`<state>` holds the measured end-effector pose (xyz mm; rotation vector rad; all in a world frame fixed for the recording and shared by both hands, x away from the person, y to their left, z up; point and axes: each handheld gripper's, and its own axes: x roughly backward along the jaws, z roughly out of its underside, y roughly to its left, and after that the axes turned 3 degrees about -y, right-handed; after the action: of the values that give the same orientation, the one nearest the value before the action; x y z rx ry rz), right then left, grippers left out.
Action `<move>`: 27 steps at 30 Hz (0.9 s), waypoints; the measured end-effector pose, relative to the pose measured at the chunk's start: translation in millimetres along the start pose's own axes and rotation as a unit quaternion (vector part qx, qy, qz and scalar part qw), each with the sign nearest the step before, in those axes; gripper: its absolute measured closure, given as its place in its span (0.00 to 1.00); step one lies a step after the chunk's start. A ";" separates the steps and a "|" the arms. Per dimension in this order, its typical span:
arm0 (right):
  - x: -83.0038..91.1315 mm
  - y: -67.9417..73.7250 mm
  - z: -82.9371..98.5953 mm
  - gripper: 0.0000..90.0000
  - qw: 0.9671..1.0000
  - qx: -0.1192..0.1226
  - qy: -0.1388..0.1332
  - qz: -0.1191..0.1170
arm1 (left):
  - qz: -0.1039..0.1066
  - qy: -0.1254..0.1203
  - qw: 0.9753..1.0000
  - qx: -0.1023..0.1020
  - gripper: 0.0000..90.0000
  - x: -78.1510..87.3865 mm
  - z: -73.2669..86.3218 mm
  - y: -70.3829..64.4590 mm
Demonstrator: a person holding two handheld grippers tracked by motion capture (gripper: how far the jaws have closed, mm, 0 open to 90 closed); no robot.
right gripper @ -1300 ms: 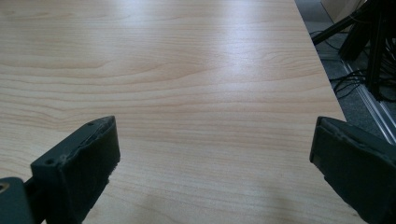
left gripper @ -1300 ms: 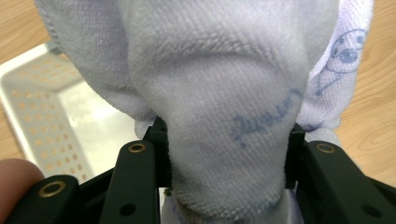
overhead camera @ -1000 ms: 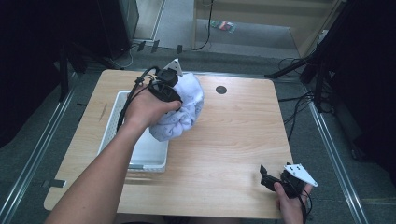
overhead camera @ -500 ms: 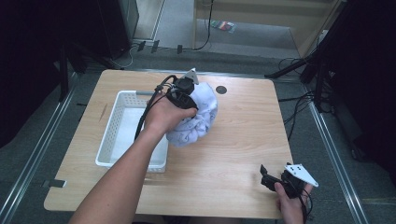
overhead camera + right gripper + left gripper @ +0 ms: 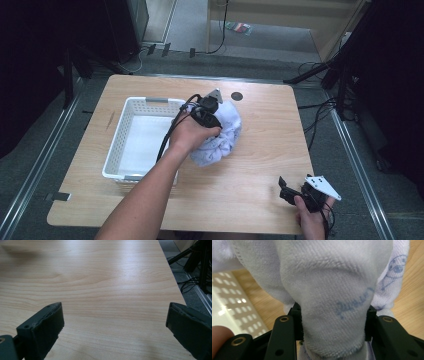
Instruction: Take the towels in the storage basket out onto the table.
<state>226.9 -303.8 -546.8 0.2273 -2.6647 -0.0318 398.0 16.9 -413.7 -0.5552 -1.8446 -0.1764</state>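
Fingers, left gripper (image 5: 333, 322): pinched on a thick fold of the pale towel (image 5: 332, 285), which bulges above and beyond both pads.
Fingers, right gripper (image 5: 113, 322): spread wide, nothing between them; bare table (image 5: 105, 277) ahead.
High view, left gripper (image 5: 209, 111): towel (image 5: 222, 137) bunched under the fingers, resting on the table just beside the white basket (image 5: 131, 114).
High view, right gripper (image 5: 290, 192): well apart from the towel, near the table's front edge.
Step advice: keep the pinch firm; lift until trailing cloth clears the basket wall.
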 end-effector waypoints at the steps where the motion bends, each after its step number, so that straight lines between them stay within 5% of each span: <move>1: 0.0 0.0 0.0 0.02 1.000 0.000 0.000 0.000 | 0.000 0.000 1.000 -0.001 0.61 -3.5 0.6 -0.4; 13: 0.1 -0.3 0.0 0.02 1.000 -0.001 0.000 -0.002 | 0.007 0.020 1.000 0.000 0.58 -40.1 13.1 2.3; 15: 0.1 -0.4 0.0 0.02 1.000 0.000 0.000 -0.002 | 0.003 0.032 0.999 -0.012 0.41 -45.7 15.1 0.3; 18: 0.1 -0.4 0.0 0.02 1.000 0.000 0.000 -0.002 | -0.010 0.040 0.999 -0.013 0.00 -50.2 15.8 -3.8; 20: 0.1 -0.5 0.0 0.02 1.000 0.001 0.000 -0.002 | -0.009 0.012 1.000 -0.011 0.00 -43.0 15.3 -3.0; 27: 0.1 -0.5 0.1 0.02 1.000 0.000 -0.001 -0.002 | -0.006 0.001 1.000 -0.007 0.00 -33.5 15.5 2.6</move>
<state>226.9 -304.4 -546.9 0.2336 -2.6663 -0.0328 394.1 15.5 -450.5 -0.5538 -1.8468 -0.1990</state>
